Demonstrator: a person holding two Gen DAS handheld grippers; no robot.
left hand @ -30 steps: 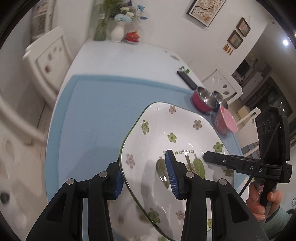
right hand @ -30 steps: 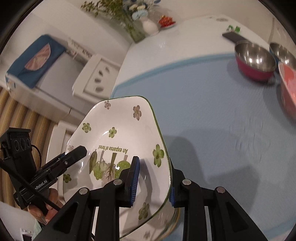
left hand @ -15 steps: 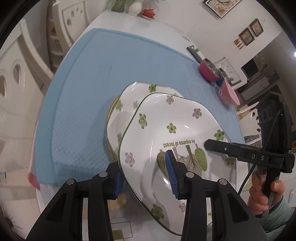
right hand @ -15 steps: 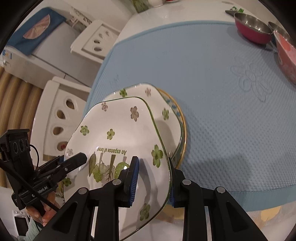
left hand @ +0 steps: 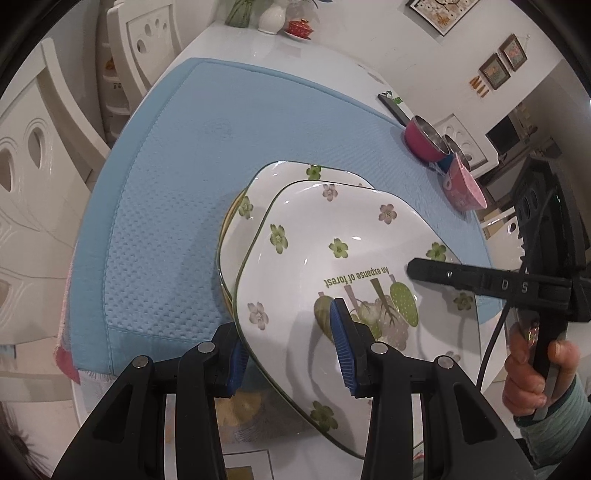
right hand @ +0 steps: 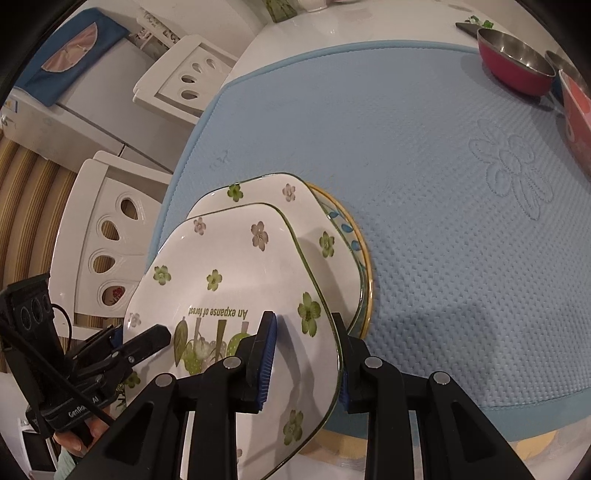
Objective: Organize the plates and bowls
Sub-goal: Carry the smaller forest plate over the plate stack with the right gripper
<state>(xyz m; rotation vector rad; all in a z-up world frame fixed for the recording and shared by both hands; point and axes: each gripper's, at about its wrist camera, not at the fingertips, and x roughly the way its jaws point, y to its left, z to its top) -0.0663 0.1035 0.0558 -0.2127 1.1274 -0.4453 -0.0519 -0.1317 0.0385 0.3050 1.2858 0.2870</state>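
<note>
A white square plate with green flowers (left hand: 332,236) (right hand: 229,280) is held from both sides, just above a matching plate (left hand: 295,171) (right hand: 258,192). That plate rests on a yellow-rimmed plate (right hand: 360,240) at the near edge of the blue mat. My left gripper (left hand: 288,343) is shut on the held plate's left rim. My right gripper (right hand: 304,360) is shut on its right rim; it also shows in the left wrist view (left hand: 436,271). A red steel bowl (left hand: 421,138) (right hand: 513,64), a blue bowl (left hand: 448,155) and a pink bowl (left hand: 463,186) stand at the mat's far right.
The blue mat (left hand: 240,125) (right hand: 424,147) covers a white table. A vase with flowers (left hand: 271,16) and a small red pot (left hand: 299,27) stand at the far end. White chairs (left hand: 33,155) (right hand: 114,236) stand along the left side. A dark remote (left hand: 393,107) lies near the bowls.
Both grippers have carried the held plate back toward the near edge and lowered it over the stack. The stack of two plates has come into view beneath it.
</note>
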